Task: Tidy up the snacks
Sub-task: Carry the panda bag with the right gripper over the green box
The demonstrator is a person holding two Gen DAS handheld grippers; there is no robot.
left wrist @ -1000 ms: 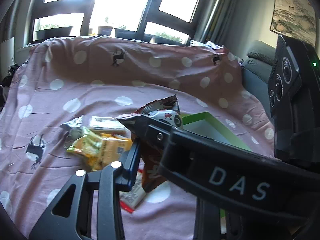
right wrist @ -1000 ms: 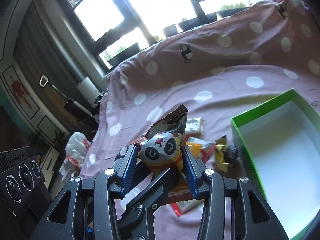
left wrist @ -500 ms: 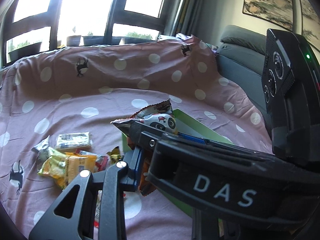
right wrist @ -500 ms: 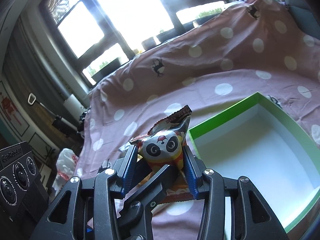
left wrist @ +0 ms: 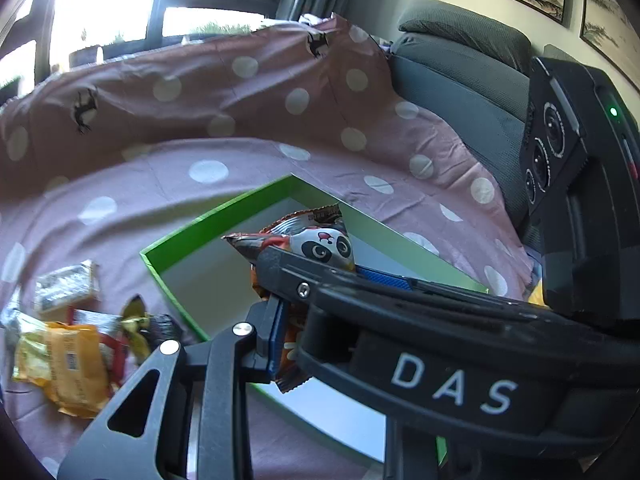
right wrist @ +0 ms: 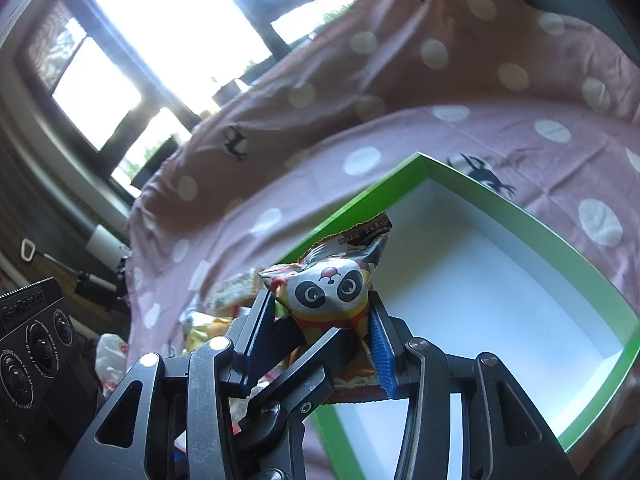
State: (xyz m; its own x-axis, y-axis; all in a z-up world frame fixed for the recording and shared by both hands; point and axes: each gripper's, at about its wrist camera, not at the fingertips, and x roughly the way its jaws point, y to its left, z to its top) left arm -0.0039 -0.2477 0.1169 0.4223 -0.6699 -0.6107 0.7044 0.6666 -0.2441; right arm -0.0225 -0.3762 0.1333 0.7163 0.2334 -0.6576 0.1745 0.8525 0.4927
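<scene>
At nine o'clock in the left wrist view a loose pile of snacks (left wrist: 68, 340) lies on the pink dotted cloth (left wrist: 240, 112): a yellow packet, a silvery bar and a gold-wrapped sweet, all just beside the near-left wall of the green box (left wrist: 188, 222). The box, white inside, fills the centre of this view, and the panda snack bag (left wrist: 316, 240) hangs above its open floor. The left gripper (left wrist: 280, 320) rises from six o'clock; one blue-padded finger presses the lower edge of the bag, while its other finger is hidden behind the right gripper's arm, so it appears pinched on that edge. A grey sofa (left wrist: 460, 68) stands at one o'clock. In the right wrist view the bright window (right wrist: 168, 24) sits at eleven o'clock, and the left gripper's camera body is at eight o'clock. In the middle, the right gripper (right wrist: 320, 320) squeezes the panda snack bag (right wrist: 328, 288) between both blue pads, the bag upright with its crimped top toward twelve. The green box (right wrist: 520, 216) spreads from the centre toward four o'clock, its white floor bare.
</scene>
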